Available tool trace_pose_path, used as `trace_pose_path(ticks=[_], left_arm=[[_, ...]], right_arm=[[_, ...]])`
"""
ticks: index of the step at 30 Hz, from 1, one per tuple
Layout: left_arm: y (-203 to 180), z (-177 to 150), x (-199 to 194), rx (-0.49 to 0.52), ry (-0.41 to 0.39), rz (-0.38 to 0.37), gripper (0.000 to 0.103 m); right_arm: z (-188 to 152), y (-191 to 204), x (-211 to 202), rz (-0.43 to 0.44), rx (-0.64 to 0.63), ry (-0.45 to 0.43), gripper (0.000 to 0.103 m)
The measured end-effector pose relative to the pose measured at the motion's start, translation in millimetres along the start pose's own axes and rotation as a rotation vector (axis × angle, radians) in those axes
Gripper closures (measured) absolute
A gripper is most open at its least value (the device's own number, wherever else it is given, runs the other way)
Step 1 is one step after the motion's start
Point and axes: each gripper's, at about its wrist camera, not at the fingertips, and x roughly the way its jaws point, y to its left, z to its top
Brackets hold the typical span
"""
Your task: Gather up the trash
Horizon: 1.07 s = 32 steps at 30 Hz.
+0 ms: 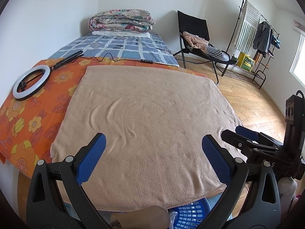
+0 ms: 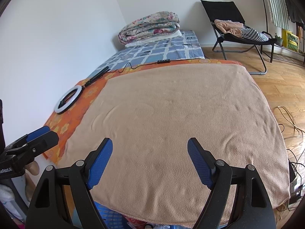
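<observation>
On my left wrist camera, the left gripper (image 1: 153,148) hangs over the near part of a tan fleece blanket (image 1: 148,118) spread flat on the bed. Its blue fingers (image 1: 91,162) stand wide apart, released, with nothing between them. Under the blanket an orange flowered sheet (image 1: 30,122) shows on the left, and a white ring light (image 1: 31,82) lies on it, its black cable running right toward an inline switch (image 1: 146,61). Farther off there is a blue checked sheet (image 1: 122,45) with a folded floral quilt (image 1: 122,21) at the far end. At the near edge, just below the blanket, I see a blue plastic basket (image 1: 190,215). I can pick out no trash on the blanket. The right gripper (image 1: 246,135) sits near right, and a black folding chair (image 1: 196,36) with clothes and a garment rack (image 1: 255,38) stand far right on the wooden floor.

On my right wrist camera, the right gripper (image 2: 149,162) is likewise released, fingers (image 2: 100,164) well apart over the near part of the same blanket (image 2: 181,110). The left gripper (image 2: 36,135) shows at the near left edge. The ring light (image 2: 68,99) lies far left, the quilt (image 2: 148,26) far beyond. The basket (image 2: 110,217) peeks out under the blanket's near edge, with something red and crumpled just right of it; I cannot tell what. Loose cables (image 2: 289,122) lie on the floor at right.
</observation>
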Motion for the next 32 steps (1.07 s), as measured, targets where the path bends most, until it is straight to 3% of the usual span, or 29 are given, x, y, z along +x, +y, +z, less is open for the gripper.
trace_pose_path(ticks=[32], left_arm=[[-8.4,-1.3,-10.5,0.046,-0.024,0.036,0.001]], right_arm=[[-4.3,-3.1,-0.1,0.002,0.006,0.006,0.022]])
